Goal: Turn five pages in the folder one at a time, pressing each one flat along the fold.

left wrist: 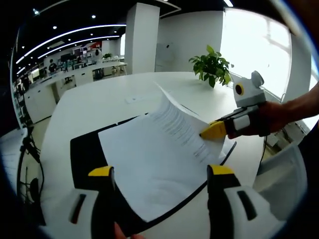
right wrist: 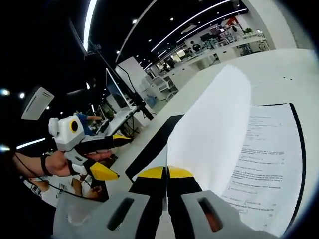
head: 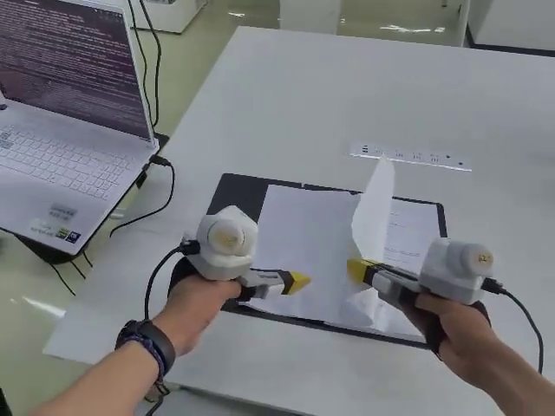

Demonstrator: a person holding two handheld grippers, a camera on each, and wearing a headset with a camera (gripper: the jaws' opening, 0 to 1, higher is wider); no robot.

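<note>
Folder (head: 236,192) lies open on the table (head: 347,95), near its front edge. Right gripper (right wrist: 166,173) has its jaws together, clamped on the lower edge of one page (head: 375,208), which stands nearly upright over the fold.

Left gripper (left wrist: 159,171) hovers over the left-hand sheets with jaws apart, holding nothing.

Judged stage: one turn is in hand, about half over. The page is not yet laid down or pressed along the fold.

Cannot tell how many of the five are done; the left stack gives no count. The raised page hides the fold, the hands cover the folder's near edge, and the print is too small to read.
</note>
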